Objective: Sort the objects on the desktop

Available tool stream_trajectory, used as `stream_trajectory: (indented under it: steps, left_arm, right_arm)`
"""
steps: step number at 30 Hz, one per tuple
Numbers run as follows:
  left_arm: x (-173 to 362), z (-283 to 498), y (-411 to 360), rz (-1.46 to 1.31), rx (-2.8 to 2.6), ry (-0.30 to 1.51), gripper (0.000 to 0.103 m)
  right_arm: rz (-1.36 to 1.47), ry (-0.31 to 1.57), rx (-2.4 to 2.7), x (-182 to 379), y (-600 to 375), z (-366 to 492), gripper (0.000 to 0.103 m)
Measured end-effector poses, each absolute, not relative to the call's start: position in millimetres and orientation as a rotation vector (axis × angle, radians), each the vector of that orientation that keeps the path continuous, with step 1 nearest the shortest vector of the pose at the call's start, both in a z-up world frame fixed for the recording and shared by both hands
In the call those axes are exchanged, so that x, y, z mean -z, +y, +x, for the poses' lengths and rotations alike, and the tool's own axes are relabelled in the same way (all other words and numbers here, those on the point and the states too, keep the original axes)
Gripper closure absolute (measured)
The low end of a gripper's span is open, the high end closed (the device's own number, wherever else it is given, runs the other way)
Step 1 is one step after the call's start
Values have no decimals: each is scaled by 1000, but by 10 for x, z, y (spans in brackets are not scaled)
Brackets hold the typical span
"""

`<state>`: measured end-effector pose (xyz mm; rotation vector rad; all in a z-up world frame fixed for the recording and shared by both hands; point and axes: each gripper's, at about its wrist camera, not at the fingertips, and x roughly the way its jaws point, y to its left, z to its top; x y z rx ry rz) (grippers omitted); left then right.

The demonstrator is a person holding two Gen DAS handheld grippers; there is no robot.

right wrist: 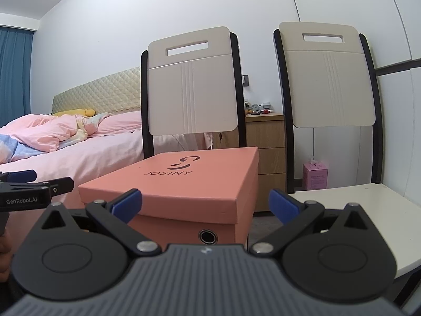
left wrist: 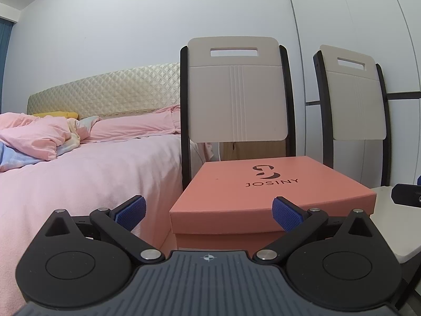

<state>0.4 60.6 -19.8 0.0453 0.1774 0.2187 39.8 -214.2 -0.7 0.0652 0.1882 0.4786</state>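
Observation:
A salmon-pink shoe box (left wrist: 268,192) marked JOSINY, lid on, stands on a chair seat; it also shows in the right wrist view (right wrist: 184,184) with a round metal eyelet in its end. My left gripper (left wrist: 209,212) is open and empty, just in front of the box's near edge. My right gripper (right wrist: 205,205) is open and empty, in front of the box's right corner. The left gripper's side (right wrist: 34,184) shows at the left of the right wrist view. The right gripper's tip (left wrist: 407,194) shows at the right edge of the left wrist view.
Two beige chairs with black frames stand side by side (right wrist: 192,87) (right wrist: 329,79). The right chair's white seat (right wrist: 368,210) is bare. A bed with pink bedding (left wrist: 92,173) lies to the left. A wooden nightstand (right wrist: 265,142) and a small pink box (right wrist: 315,176) stand behind.

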Motion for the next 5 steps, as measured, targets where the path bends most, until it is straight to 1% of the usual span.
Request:
stream_trajectory:
  steps: [5]
  left_arm:
    - [201, 2, 597, 50, -220, 180, 0]
  right_arm:
    - [62, 188, -476, 8, -2143, 394, 0]
